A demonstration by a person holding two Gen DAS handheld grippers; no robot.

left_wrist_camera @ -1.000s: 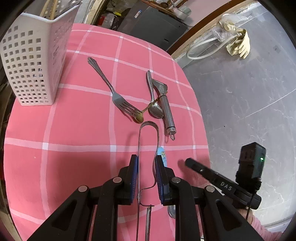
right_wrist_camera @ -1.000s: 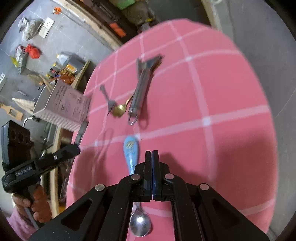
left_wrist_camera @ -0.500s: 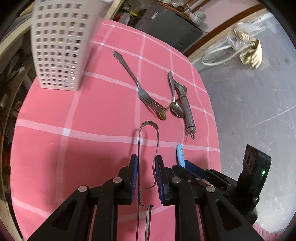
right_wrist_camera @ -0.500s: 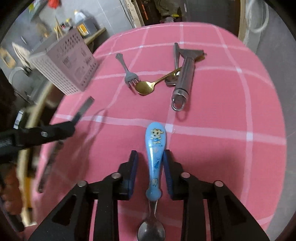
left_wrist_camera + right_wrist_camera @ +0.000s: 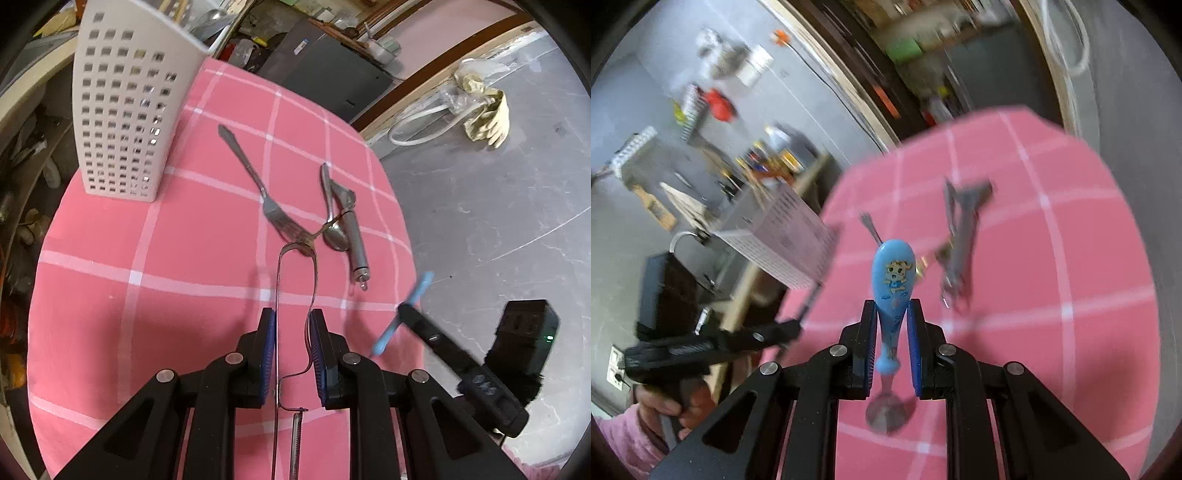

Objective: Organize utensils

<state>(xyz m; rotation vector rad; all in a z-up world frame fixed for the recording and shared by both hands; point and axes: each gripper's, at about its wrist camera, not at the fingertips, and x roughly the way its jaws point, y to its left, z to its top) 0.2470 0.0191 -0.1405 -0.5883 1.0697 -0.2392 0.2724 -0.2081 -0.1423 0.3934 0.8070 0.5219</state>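
Observation:
My left gripper (image 5: 292,326) is shut on thin metal tongs (image 5: 295,280), held above the pink checked tablecloth (image 5: 184,240). My right gripper (image 5: 891,314) is shut on a blue-handled spoon (image 5: 893,273), lifted off the table with the bowl hanging down; it shows blurred in the left wrist view (image 5: 402,314). A white perforated utensil holder (image 5: 125,118) stands at the far left. A fork (image 5: 258,184), a gold spoon (image 5: 314,236), a steel spoon (image 5: 332,218) and a peeler (image 5: 352,229) lie together mid-table.
The round table's right edge drops to a grey floor (image 5: 498,203) with a hose and gloves (image 5: 484,110). Cluttered shelves (image 5: 22,155) stand to the left behind the holder. The left gripper shows blurred in the right wrist view (image 5: 713,343).
My right gripper closed on the blue spoon and lifted it off the cloth, tilting upward. My left gripper moved forward with the tongs, toward the holder.

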